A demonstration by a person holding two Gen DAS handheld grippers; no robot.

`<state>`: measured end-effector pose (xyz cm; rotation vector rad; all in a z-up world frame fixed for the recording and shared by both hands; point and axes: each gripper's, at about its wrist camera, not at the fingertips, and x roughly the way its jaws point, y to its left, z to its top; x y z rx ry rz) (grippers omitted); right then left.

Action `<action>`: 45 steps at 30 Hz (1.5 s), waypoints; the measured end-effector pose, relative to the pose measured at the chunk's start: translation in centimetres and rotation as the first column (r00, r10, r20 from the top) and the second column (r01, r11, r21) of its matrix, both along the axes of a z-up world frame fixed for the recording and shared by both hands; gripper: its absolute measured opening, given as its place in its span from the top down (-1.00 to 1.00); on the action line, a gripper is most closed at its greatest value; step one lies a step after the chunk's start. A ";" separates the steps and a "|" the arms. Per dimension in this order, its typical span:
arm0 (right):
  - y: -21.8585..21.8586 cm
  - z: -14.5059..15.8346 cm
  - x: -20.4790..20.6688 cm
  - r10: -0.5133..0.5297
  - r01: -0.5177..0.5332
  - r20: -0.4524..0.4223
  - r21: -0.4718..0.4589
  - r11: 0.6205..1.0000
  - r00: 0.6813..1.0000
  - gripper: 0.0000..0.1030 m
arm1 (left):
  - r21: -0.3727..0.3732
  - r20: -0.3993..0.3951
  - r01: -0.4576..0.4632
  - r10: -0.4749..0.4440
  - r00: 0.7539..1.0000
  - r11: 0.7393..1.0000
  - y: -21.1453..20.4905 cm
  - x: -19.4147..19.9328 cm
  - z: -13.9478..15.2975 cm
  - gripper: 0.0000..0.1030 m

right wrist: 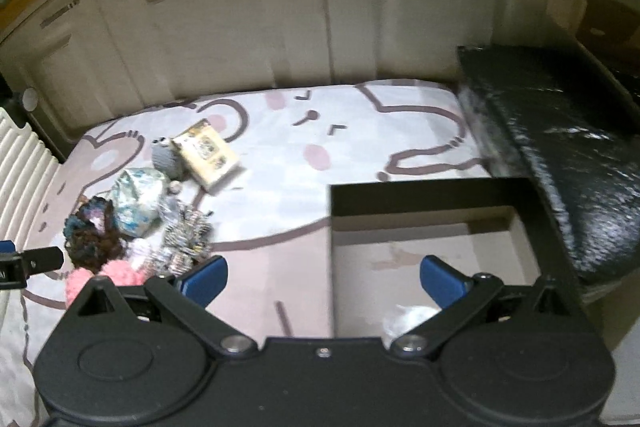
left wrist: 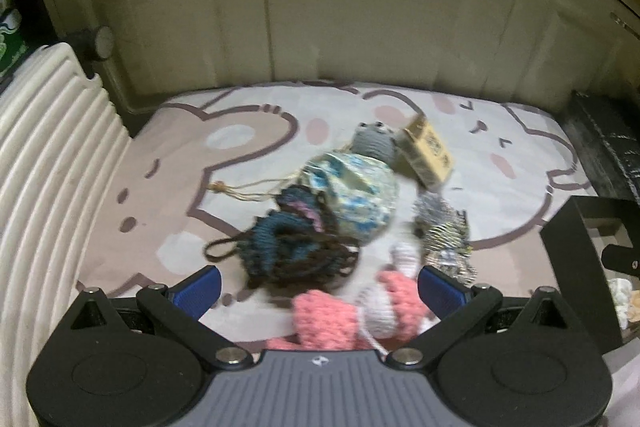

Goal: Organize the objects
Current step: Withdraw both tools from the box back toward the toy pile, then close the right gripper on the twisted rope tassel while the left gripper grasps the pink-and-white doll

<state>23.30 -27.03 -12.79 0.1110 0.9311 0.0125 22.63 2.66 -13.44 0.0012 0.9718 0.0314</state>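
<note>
Both grippers gape empty: the left gripper [left wrist: 318, 285] over a blurred pink crocheted toy [left wrist: 340, 315], partly hidden; the right gripper [right wrist: 324, 279] over the black open box [right wrist: 420, 195], its contents indistinct.

The scene is viewed from low and near by both wrist cameras, faced toward the far cabinets [left wrist: 320, 7]. The left view is held over the pile [left wrist: 340, 195]; the right view over the box [right wrist: 420, 251]. Mat [right wrist: 360, 147] and pile are shared.
</note>
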 end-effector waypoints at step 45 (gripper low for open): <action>9.2 -9.2 7.4 0.008 0.025 -0.127 0.255 0.967 0.992 -0.58 | -0.054 -0.012 0.458 -0.459 0.888 0.887 -3.2 0.5 -4.5 -0.37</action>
